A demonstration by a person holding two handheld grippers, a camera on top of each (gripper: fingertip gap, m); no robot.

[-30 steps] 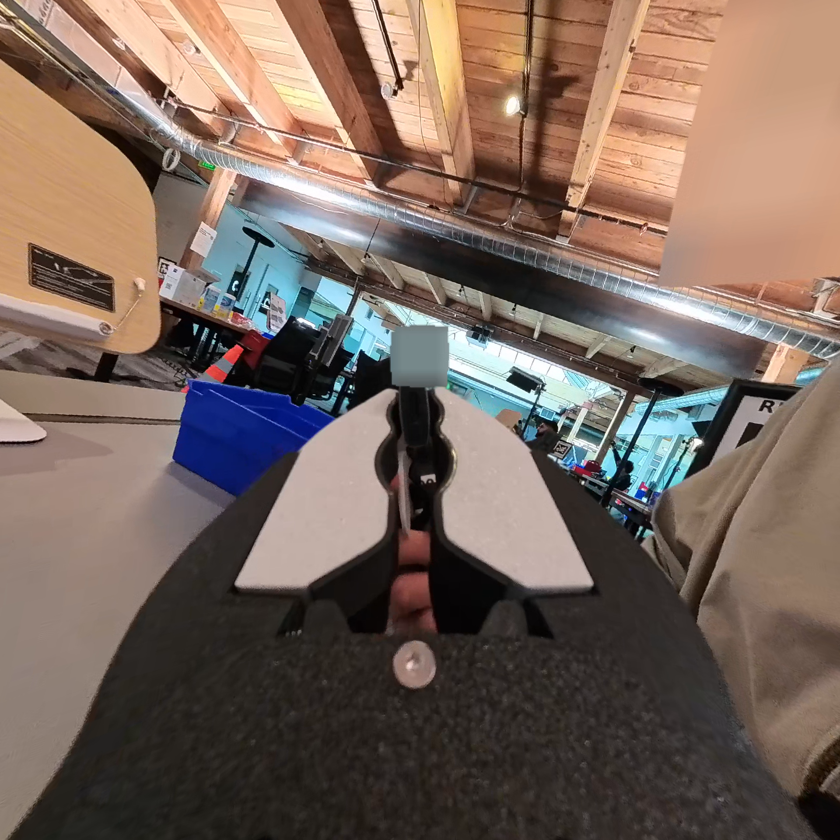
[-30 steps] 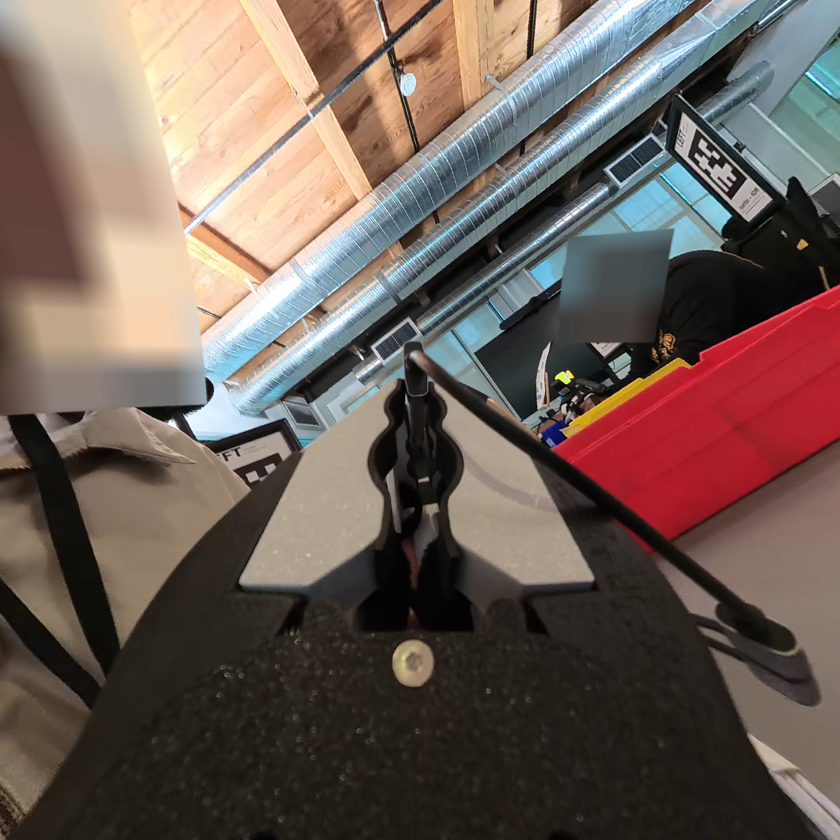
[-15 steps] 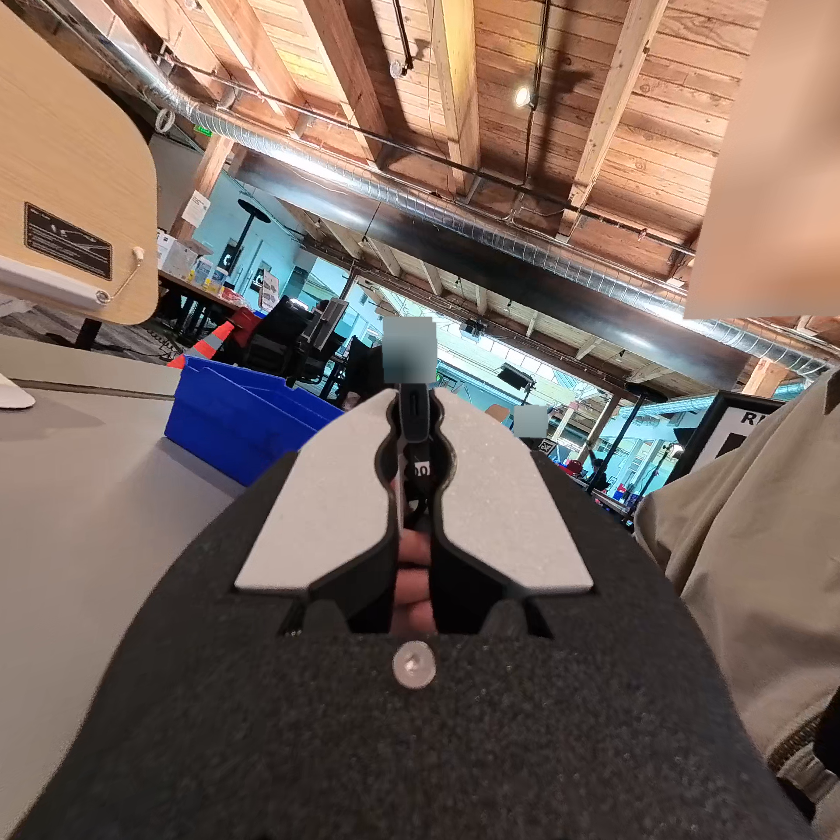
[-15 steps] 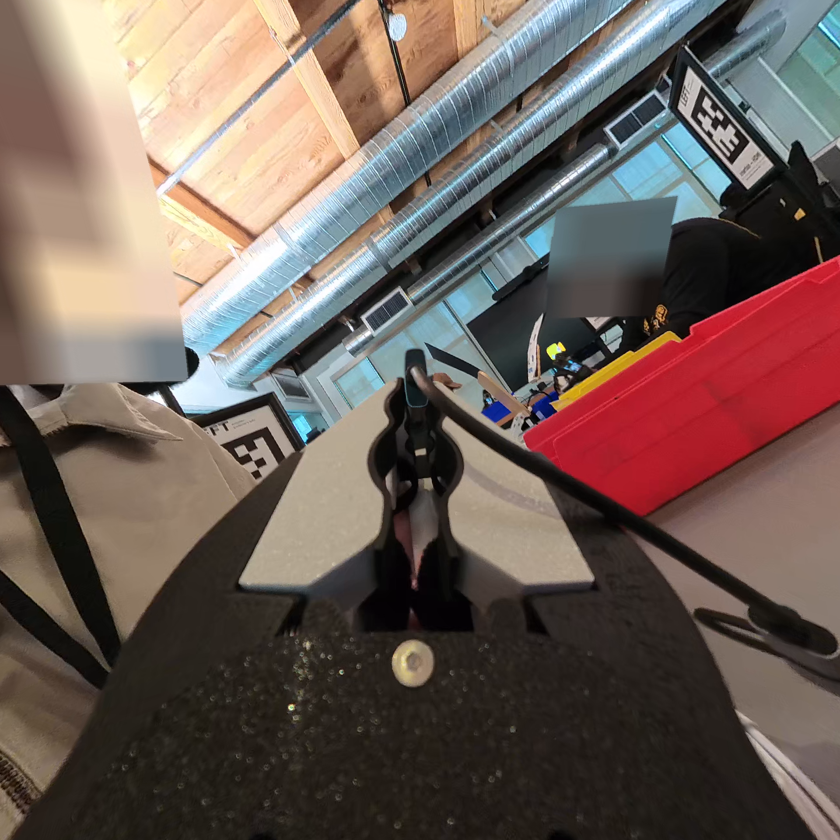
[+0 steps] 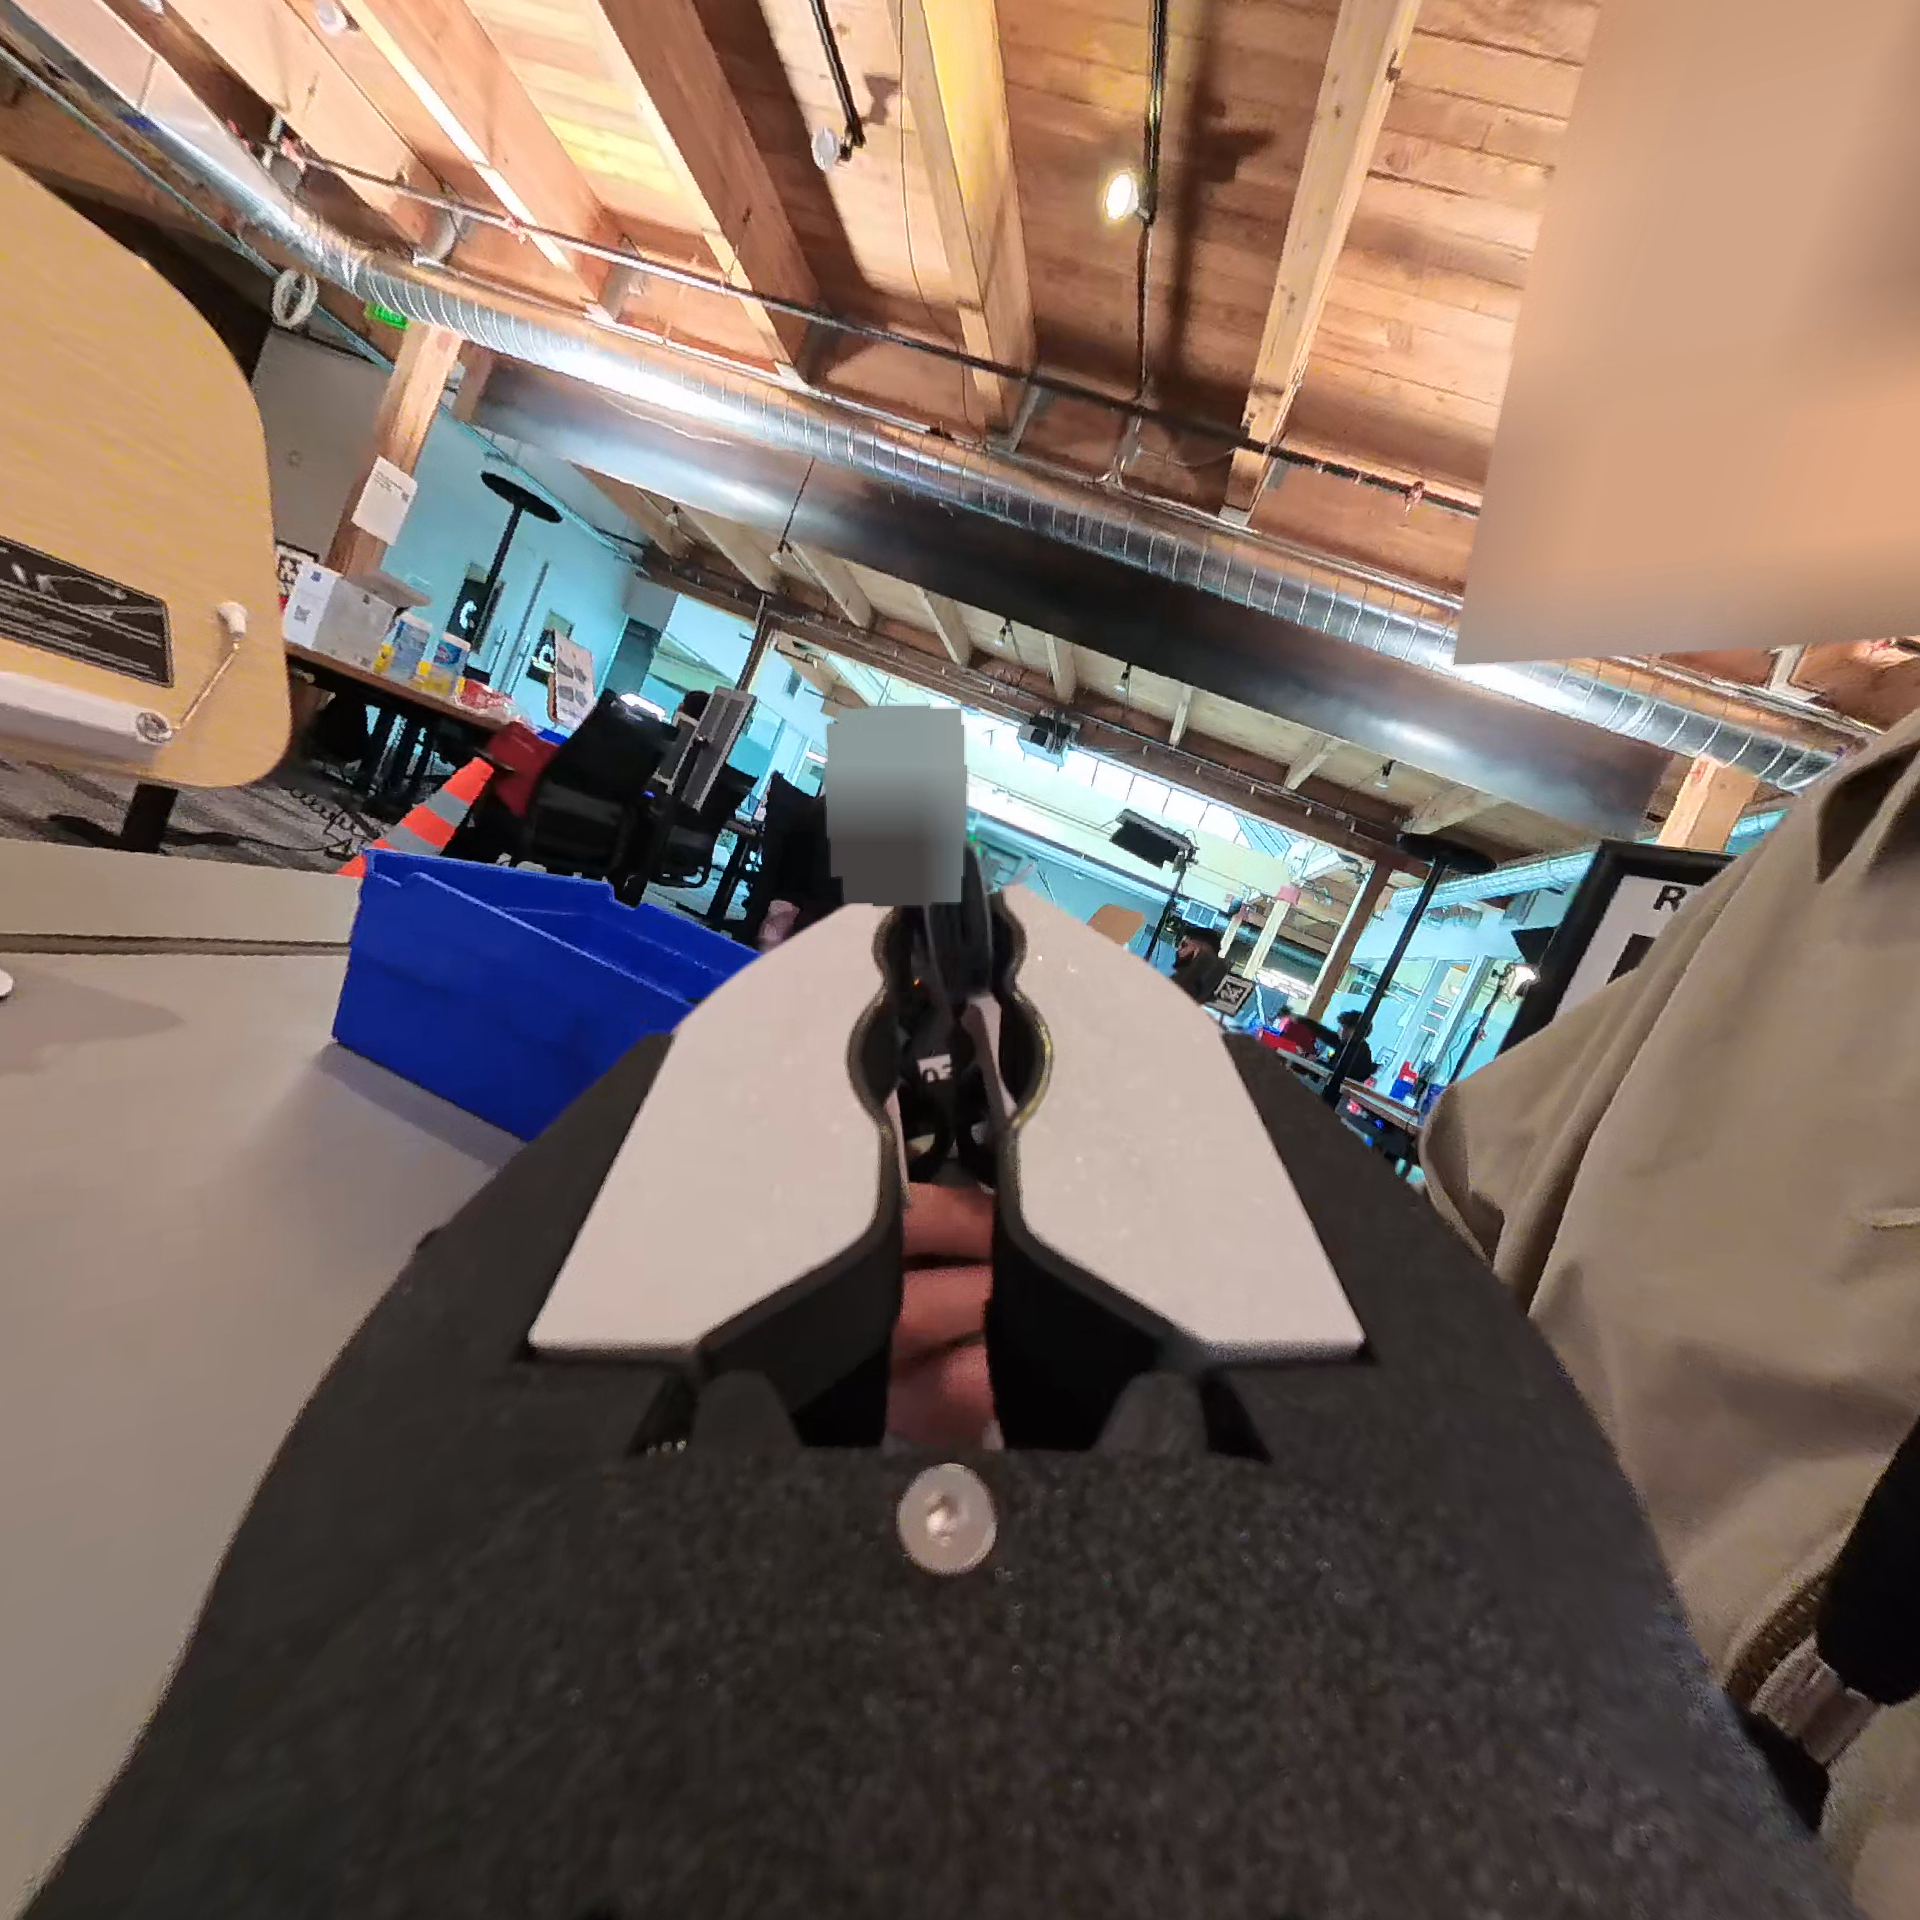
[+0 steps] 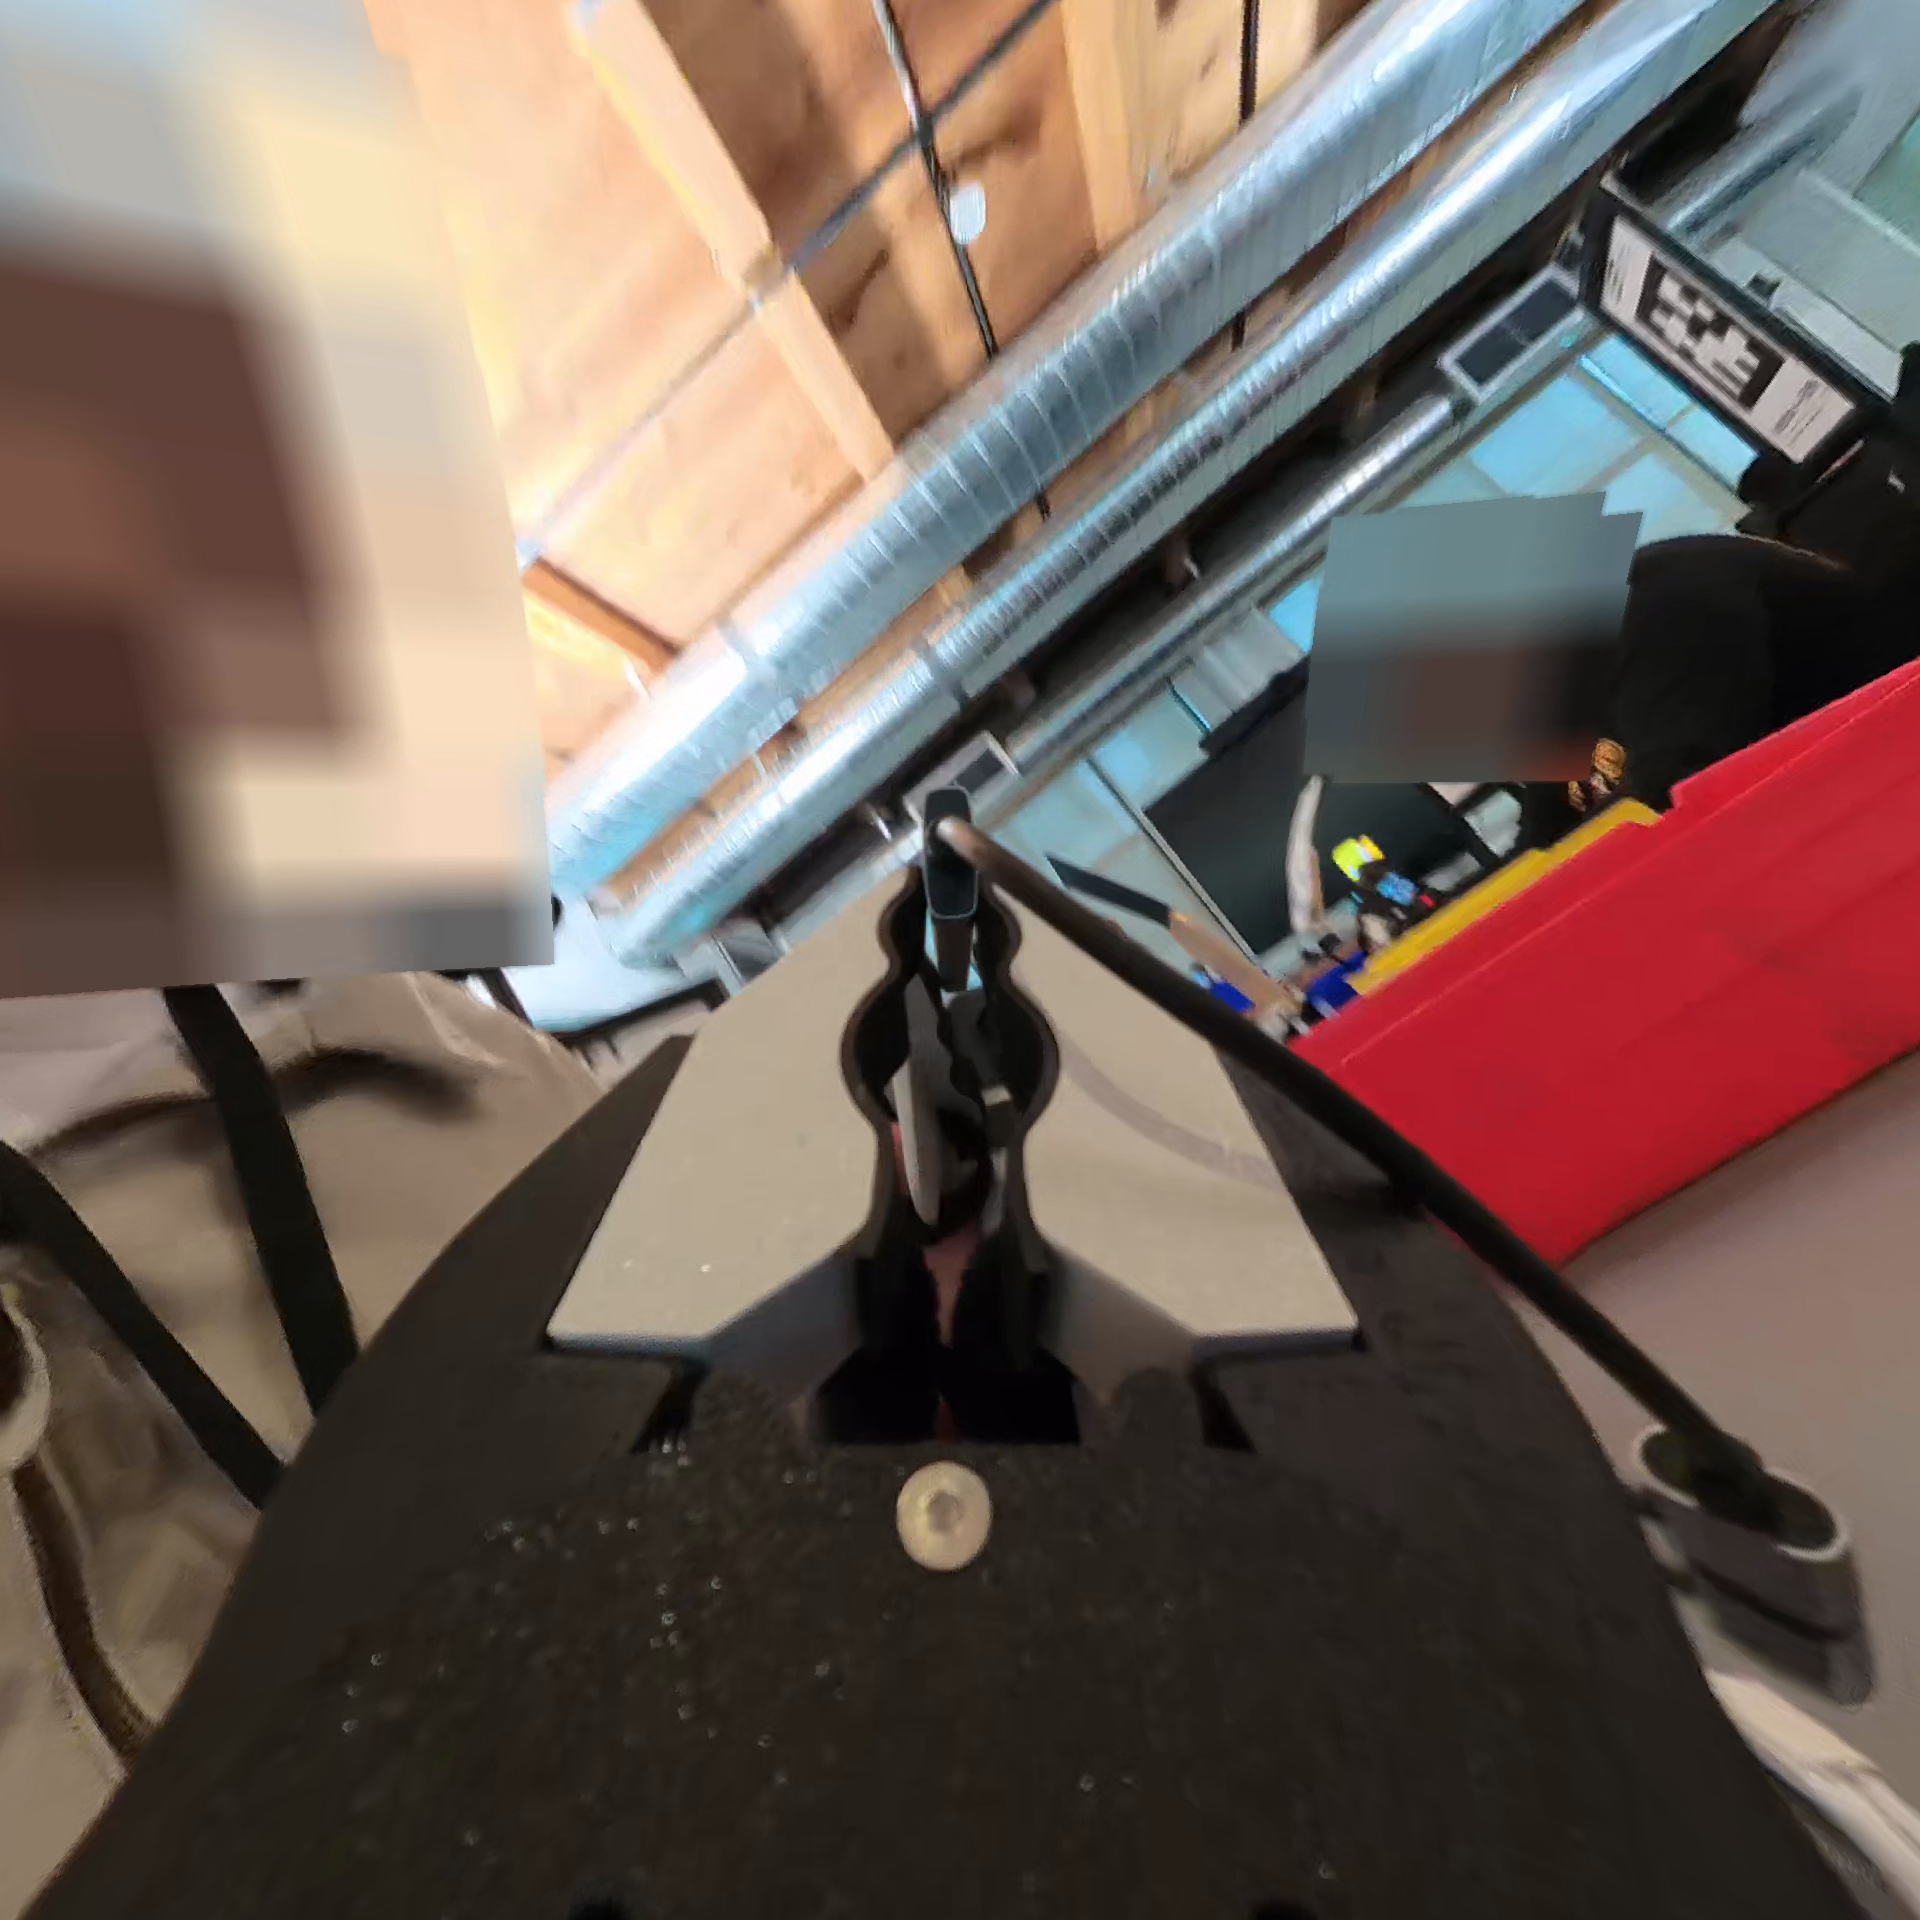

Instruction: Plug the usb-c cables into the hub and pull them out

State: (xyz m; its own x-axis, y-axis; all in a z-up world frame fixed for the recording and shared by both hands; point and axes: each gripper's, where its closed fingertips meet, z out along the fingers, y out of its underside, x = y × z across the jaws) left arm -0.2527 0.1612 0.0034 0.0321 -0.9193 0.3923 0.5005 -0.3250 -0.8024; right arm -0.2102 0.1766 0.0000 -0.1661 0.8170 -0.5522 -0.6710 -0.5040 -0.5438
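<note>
Left wrist view looks up along the left gripper (image 5: 943,935), whose two grey-faced black fingers (image 5: 769,1101) are drawn nearly together, leaving only a narrow slot. Pinched in that slot is a small dark plug-like piece (image 5: 940,1039), seemingly a usb-c cable end; its tip is covered by a blur patch, so its shape cannot be told. Left of this gripper and beyond it, a blue plastic bin (image 5: 520,987) sits on the flat grey table (image 5: 156,1247). On the opposite side of the gripper is a person's beige jacket sleeve (image 5: 1683,1247).

Right wrist view is tilted and slightly smeared. The right gripper (image 6: 951,935) is likewise closed to a thin gap, clamped on the slim dark connector (image 6: 951,883) of a thin black usb-c cable (image 6: 1299,1101). The connector pokes out past the fingertips, and the cable bends back over that gripper's right finger down to a small dark grey rounded hub (image 6: 1756,1548), lying on the table just beside the gripper's body. Beyond the hub, a red plastic bin (image 6: 1610,987) stands on the table
</note>
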